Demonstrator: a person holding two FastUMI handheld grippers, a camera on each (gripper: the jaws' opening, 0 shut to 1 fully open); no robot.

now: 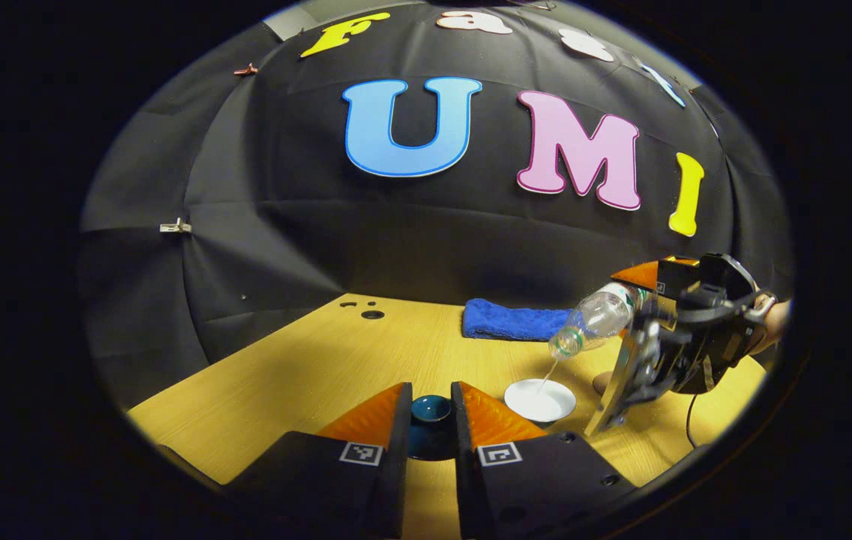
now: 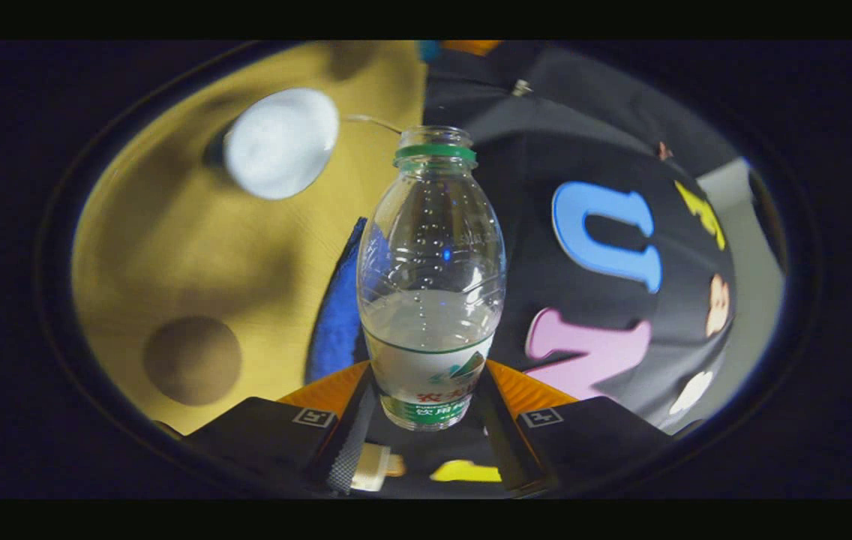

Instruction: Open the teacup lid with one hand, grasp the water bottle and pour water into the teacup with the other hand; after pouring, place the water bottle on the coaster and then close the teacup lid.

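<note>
We are pouring: the right gripper [image 2: 426,420] is clamping the water bottle [image 2: 430,285], tipped over the open teacup [image 1: 540,399] near the table's [image 1: 306,375] front edge, while the left gripper [image 1: 430,427] is pinching the lid [image 1: 430,411] beside it. We are keeping the thin stream centred. The coaster [image 2: 192,360] and blue towel [image 1: 508,320] are lying clear.

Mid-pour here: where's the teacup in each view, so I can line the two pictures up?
Left gripper view: teacup low, right of centre, beneath the bottle mouth.
Right gripper view: teacup upper left, left of the bottle mouth.
Shared landmark: blue towel.
</note>
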